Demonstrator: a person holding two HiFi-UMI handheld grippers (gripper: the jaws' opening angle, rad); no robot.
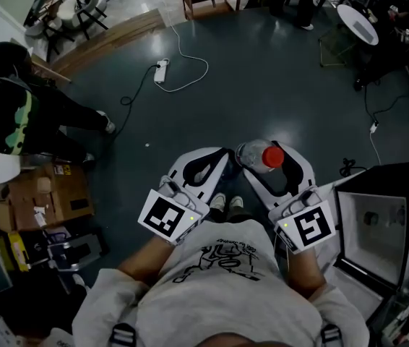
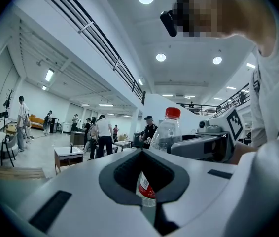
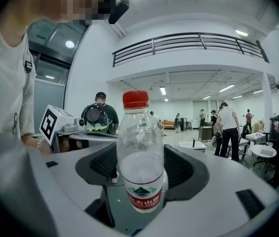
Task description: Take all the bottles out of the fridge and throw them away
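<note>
A clear plastic bottle (image 1: 261, 156) with a red cap and a red-and-white label stands upright between the jaws of my right gripper (image 1: 266, 161), which is shut on it. In the right gripper view the bottle (image 3: 140, 152) fills the gap of that gripper (image 3: 140, 184). My left gripper (image 1: 217, 157) is held just left of it, jaws closed together with nothing between them. In the left gripper view, the bottle (image 2: 168, 128) shows beyond the left gripper (image 2: 142, 152). The small black fridge (image 1: 381, 223) stands at the right with its door open; its inside looks pale and I see no bottles in it.
A person in black (image 1: 13, 107) crouches at the left beside cardboard boxes (image 1: 45, 194). A power strip with a white cable (image 1: 161, 71) lies on the dark floor ahead. A round white table (image 1: 356, 22) and more people are at the far right.
</note>
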